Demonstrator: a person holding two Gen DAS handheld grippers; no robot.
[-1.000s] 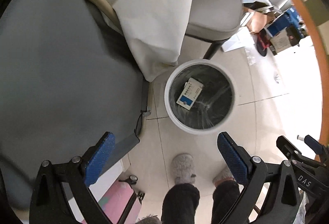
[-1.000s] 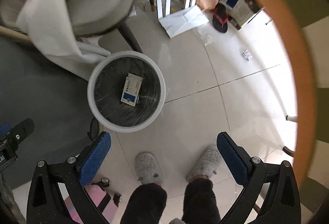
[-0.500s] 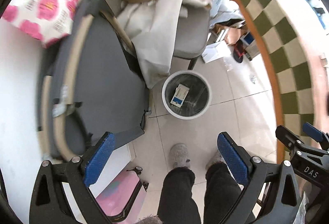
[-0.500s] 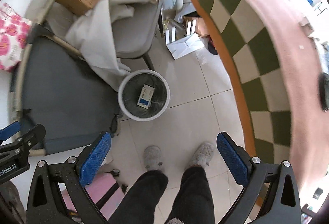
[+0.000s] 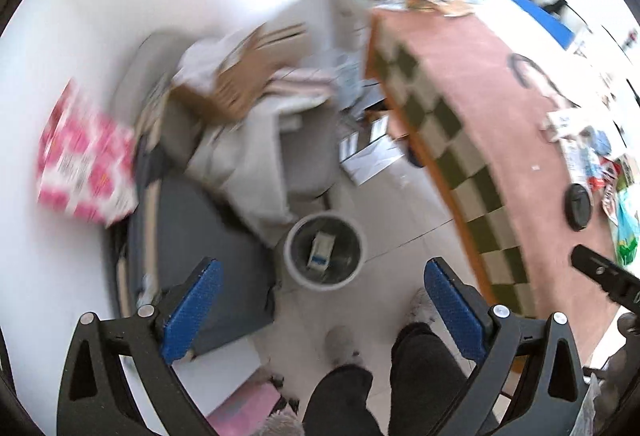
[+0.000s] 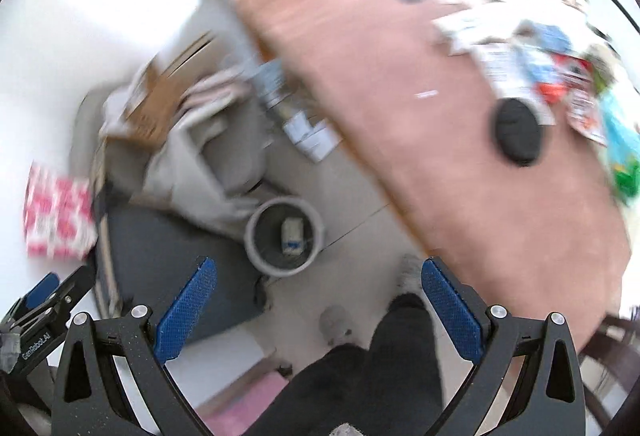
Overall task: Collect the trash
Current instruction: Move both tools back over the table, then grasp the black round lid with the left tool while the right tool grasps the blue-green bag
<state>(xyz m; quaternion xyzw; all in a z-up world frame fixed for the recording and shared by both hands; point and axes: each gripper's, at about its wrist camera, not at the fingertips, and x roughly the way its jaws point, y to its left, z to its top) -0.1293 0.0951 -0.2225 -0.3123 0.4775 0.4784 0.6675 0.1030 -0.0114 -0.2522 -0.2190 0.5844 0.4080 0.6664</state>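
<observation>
Left gripper (image 5: 322, 308) and right gripper (image 6: 318, 306) both spread wide, nothing held, high over bare floor tiles (image 5: 404, 220). Box (image 5: 321, 255) lies inside the bin (image 5: 294, 268), wedged between chair (image 5: 308, 163) and table edge (image 5: 472, 236). Only the right view shows the black disc (image 6: 518, 135) whole.

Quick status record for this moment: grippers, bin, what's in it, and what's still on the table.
left gripper: open, nothing held
right gripper: open, nothing held
trash bin: on the floor beside the table, below both grippers
bin contents: one small box, white with blue
table: packets and wrappers at the far right; black round object near them
image quality: motion blur, labels unreadable
</observation>
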